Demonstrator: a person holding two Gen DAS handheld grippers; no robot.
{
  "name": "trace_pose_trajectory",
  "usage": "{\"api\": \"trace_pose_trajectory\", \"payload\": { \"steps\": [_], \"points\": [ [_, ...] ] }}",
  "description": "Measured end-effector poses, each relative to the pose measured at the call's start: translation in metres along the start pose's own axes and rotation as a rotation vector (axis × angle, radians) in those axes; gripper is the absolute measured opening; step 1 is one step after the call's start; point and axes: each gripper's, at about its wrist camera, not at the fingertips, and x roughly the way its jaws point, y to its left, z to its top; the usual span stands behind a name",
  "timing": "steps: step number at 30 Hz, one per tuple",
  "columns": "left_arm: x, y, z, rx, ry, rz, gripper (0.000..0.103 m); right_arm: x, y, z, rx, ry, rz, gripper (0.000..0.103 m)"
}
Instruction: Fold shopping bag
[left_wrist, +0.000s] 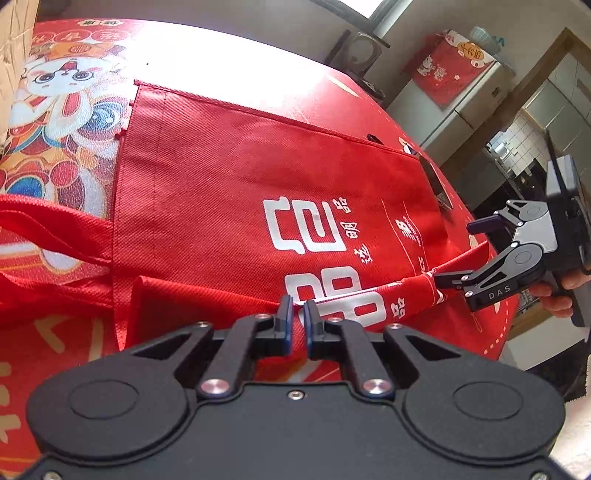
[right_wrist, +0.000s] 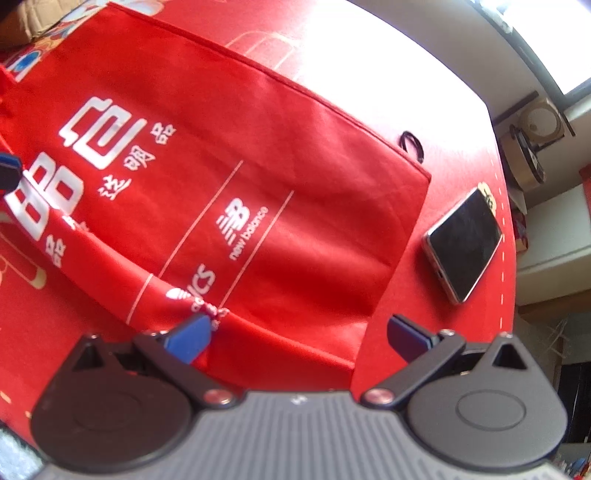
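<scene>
The red shopping bag (left_wrist: 236, 177) lay flat on the red printed tablecloth (left_wrist: 59, 122) and filled the middle of both views. Its near edge was folded up and over, so a narrow band with white characters ran along the lower part of the bag. In the left wrist view, the bag's handles (left_wrist: 44, 229) stretched toward the left edge of the frame.

My left gripper (left_wrist: 298, 314), at the bottom centre of its own view, had its jaws almost together and pinched on the folded edge of the bag. My right gripper (right_wrist: 299, 326) had its jaws wide apart, and the corner of the folded band lay between them. Its left blue pad was just at the fabric, but I saw no real grip there. In the left wrist view the same right gripper showed at the right edge, with a hand (left_wrist: 561, 291) behind it.

A smartphone (right_wrist: 463, 243) lay on the cloth just beside the bag's right edge, in the right part of the right wrist view. A small black hair tie (right_wrist: 412, 142) rested near the bag's far edge.
</scene>
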Motion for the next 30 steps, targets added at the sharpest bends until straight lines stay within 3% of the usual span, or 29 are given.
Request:
{"api": "trace_pose_trajectory", "payload": {
  "steps": [3, 5, 7, 9, 12, 18, 25, 30],
  "points": [
    [0.000, -0.005, 0.002, 0.023, 0.010, 0.022, 0.008, -0.028, 0.000, -0.016, -0.078, -0.180, -0.051, 0.073],
    [0.000, -0.008, 0.003, 0.035, 0.016, 0.036, 0.009, -0.044, 0.009, -0.032, -0.194, -0.314, -0.150, 0.062],
    [0.001, -0.011, 0.004, 0.048, 0.022, 0.050, 0.009, -0.042, 0.022, -0.051, -0.362, -0.426, -0.281, 0.041],
    [0.002, -0.015, 0.005, 0.062, 0.026, 0.068, 0.009, -0.037, 0.037, -0.065, -0.510, -0.491, -0.356, 0.018],
    [0.002, -0.019, 0.005, 0.080, 0.027, 0.089, 0.009, -0.030, 0.067, -0.086, -0.732, -0.601, -0.418, 0.017],
    [0.004, -0.023, 0.003, 0.091, 0.022, 0.111, 0.009, -0.034, 0.111, -0.089, -0.937, -0.727, -0.348, 0.017],
    [0.002, -0.014, 0.004, 0.059, 0.020, 0.070, 0.009, -0.020, 0.131, -0.075, -1.020, -0.669, -0.263, 0.019],
    [0.003, -0.012, 0.006, 0.061, 0.029, 0.057, 0.009, -0.008, 0.142, -0.063, -1.063, -0.634, -0.257, 0.040]
  ]
}}
